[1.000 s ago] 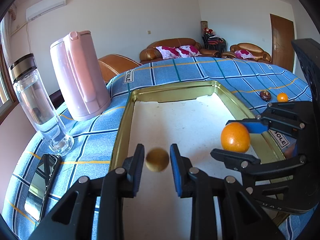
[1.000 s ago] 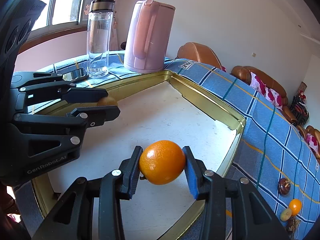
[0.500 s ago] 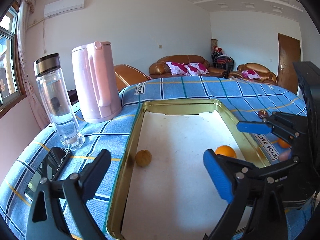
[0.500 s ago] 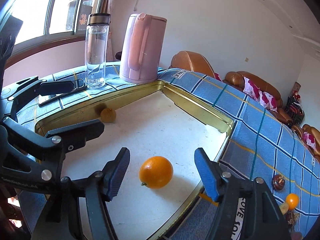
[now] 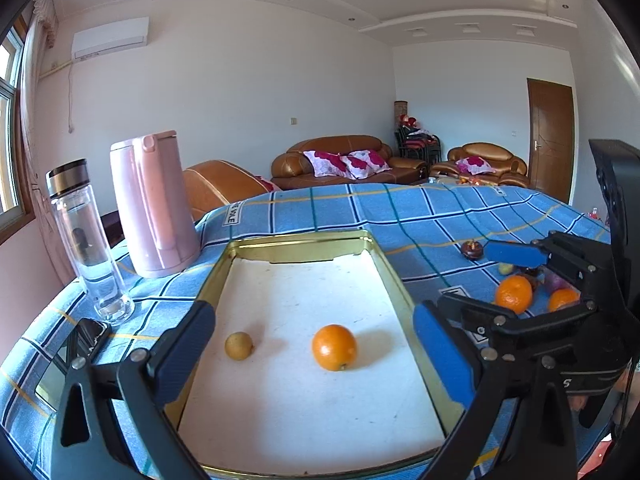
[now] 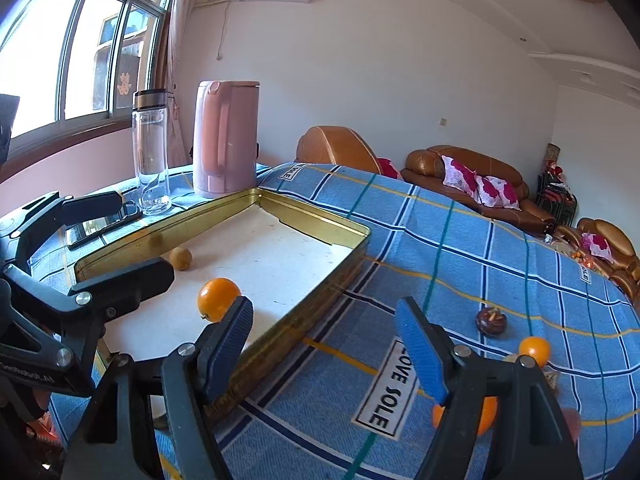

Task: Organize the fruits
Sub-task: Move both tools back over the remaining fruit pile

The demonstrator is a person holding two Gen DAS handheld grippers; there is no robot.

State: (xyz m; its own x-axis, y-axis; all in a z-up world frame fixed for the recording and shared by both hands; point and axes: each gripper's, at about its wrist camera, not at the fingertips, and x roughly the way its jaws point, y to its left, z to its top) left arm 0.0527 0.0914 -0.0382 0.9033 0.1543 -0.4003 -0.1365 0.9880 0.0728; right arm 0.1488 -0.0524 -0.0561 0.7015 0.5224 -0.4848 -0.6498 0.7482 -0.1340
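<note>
A gold-rimmed tray [image 5: 396,280] [image 6: 320,224] lies on the blue checked tablecloth. In it sit an orange [image 5: 334,347] [image 6: 218,298] and a small brown fruit [image 5: 239,345] [image 6: 180,258]. My left gripper [image 5: 316,356] is open and empty, raised above the tray's near end. My right gripper [image 6: 326,344] is open and empty over the tray's right rim and the cloth; it also shows in the left wrist view [image 5: 472,284]. More fruit lies on the cloth to the right: oranges [image 5: 514,294] [image 6: 534,350], a dark fruit [image 5: 472,249] [image 6: 491,321].
A pink kettle [image 5: 152,208] [image 6: 224,138], a clear glass bottle [image 5: 86,240] [image 6: 151,148] and a phone [image 5: 72,356] [image 6: 104,224] stand left of the tray. Brown sofas stand beyond the table.
Both grippers opened and let go of their fruit in the tray, then pulled back and up. The right gripper has swung right, over the cloth.
</note>
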